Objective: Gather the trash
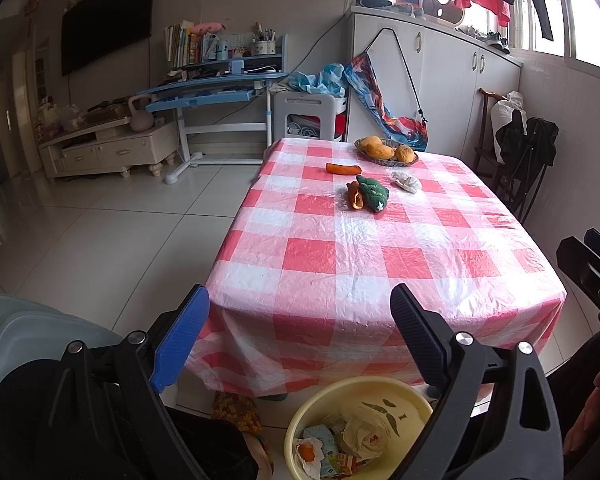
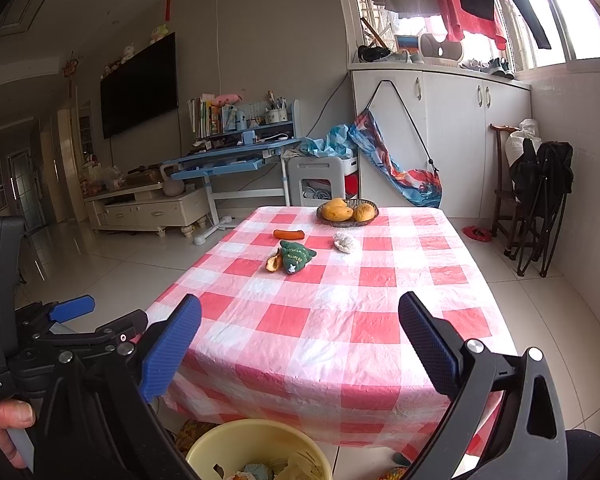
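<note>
Readable text: "Data Acquisition System" label on the left hand-held gripper point(image 2: 72, 312) body, seen at the right-wrist view's left edge. The green toy point(image 2: 296, 257) carries writing too small to read.

Left hand-held gripper point(image 1: 300, 344): fingers spread, holding nothing. Yellow bin point(image 1: 320, 408) on the floor below the tabletop point(image 1: 380, 248) edge, with paper trash inside.

On the tabletop: sausage point(image 1: 343, 168) long axis left-right; orange peel point(image 1: 355, 197) touching the green toy; crumpled tissue point(image 1: 406, 181) just right.

Right hand-held gripper point(image 2: 300, 344): spread, holding nothing.
</note>
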Demonstrator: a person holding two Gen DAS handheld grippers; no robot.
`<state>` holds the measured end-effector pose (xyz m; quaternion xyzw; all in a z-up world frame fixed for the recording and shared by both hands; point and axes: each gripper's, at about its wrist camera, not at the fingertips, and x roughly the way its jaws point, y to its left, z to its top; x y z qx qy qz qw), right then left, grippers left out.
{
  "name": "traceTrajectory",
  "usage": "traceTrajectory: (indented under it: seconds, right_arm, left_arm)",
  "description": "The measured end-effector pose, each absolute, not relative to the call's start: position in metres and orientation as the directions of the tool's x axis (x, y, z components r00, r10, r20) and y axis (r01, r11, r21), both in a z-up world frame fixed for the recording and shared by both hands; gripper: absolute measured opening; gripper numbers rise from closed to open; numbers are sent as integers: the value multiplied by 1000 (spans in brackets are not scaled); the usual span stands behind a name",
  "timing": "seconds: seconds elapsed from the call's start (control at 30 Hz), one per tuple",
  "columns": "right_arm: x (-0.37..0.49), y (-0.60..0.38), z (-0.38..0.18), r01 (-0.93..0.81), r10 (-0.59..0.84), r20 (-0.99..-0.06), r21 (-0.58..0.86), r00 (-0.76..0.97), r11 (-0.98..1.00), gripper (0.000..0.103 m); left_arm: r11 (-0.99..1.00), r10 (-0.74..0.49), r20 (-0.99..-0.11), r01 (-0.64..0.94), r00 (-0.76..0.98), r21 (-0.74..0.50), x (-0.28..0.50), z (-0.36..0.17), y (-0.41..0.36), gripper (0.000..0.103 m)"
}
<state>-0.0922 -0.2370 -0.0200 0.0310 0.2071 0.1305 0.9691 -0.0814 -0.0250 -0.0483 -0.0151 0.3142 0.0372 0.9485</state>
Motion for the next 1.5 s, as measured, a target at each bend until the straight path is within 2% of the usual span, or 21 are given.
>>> traceTrajectory:
  seconds: [1.5]
  right_arm:
    - [-88, -232, -26, -281, 299, -461, 108, 836, 954, 95]
  left_arm:
    - [996, 61, -603, -89, 795, -17, -78, -51, -24, 88]
